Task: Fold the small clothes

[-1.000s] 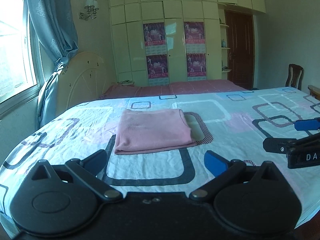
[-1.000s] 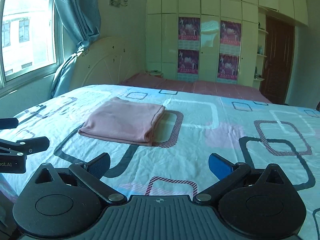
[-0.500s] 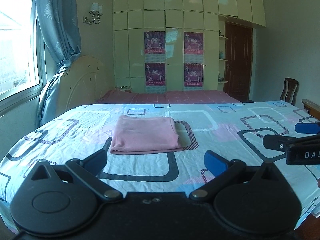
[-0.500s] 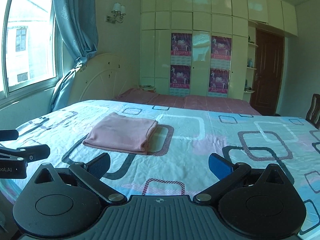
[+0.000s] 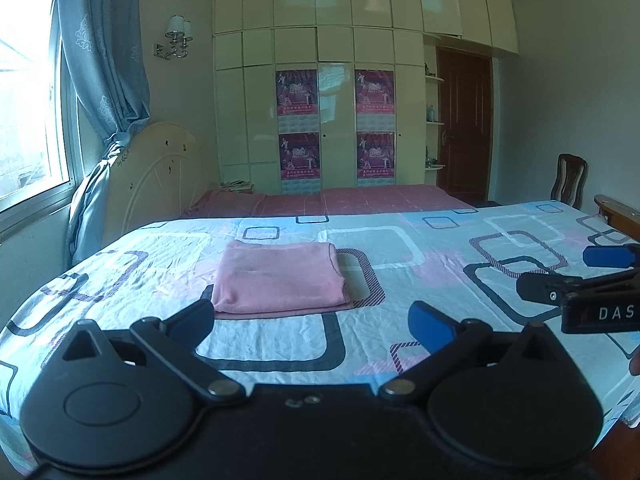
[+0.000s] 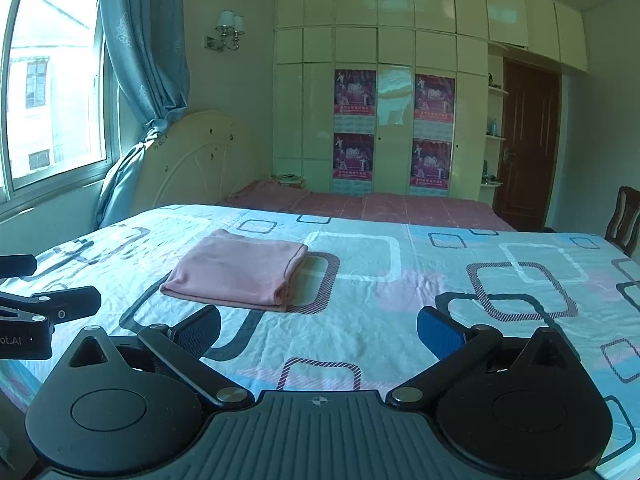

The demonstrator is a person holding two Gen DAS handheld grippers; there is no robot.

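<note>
Pink cloth (image 5: 278,278), folded into a neat flat rectangle, lies on the left half of the patterned bedsheet (image 5: 400,264). Nearer the bed's edge, the left tool (image 5: 312,318) and, to its right, the right tool (image 6: 319,326) hover with blue pads spread apart, holding nothing. The fold appears complete; no other garment shows.

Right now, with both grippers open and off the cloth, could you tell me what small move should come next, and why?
Probably none on the pink cloth: it lies as a neat folded rectangle on the bed. I would draw the left gripper and right gripper away, jaws empty.
</note>
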